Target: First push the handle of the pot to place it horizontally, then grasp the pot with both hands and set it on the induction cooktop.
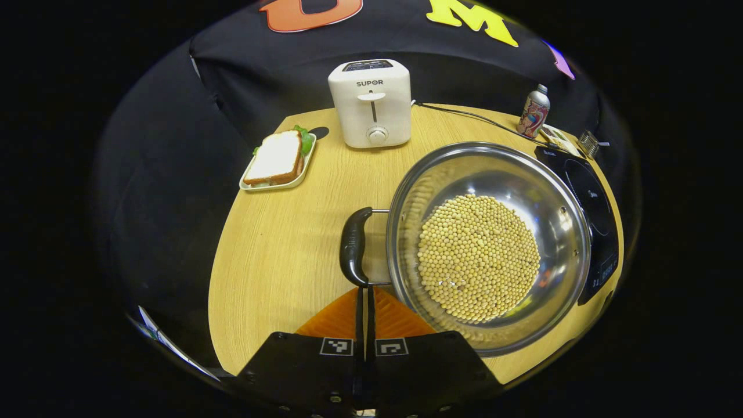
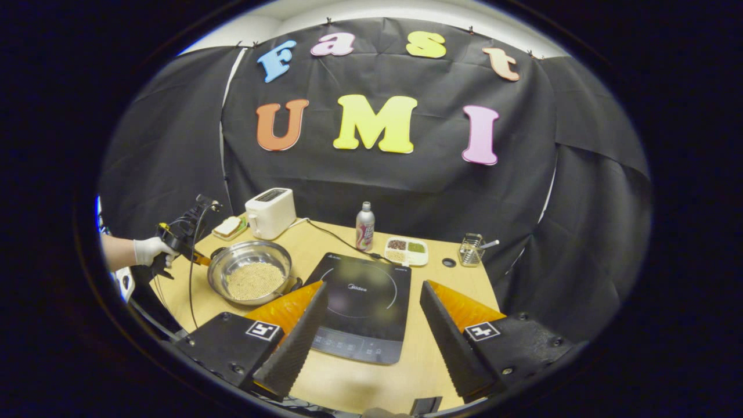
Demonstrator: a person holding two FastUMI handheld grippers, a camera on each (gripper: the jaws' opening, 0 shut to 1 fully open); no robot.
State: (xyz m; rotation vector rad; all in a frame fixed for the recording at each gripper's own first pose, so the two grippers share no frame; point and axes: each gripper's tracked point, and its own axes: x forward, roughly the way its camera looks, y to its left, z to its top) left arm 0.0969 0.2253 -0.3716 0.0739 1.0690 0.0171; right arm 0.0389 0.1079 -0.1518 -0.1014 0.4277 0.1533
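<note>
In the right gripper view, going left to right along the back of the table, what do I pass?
Sandwich plate → toaster → bottle → divided snack tray → small dark disc → wire holder.

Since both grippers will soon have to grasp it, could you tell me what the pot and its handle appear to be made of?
The pot looks like polished stainless steel: its inner wall mirrors the beans and lights. The handle looks like glossy black plastic, judging by its soft highlights, on thin metal rods; the exact material stays open.
</note>
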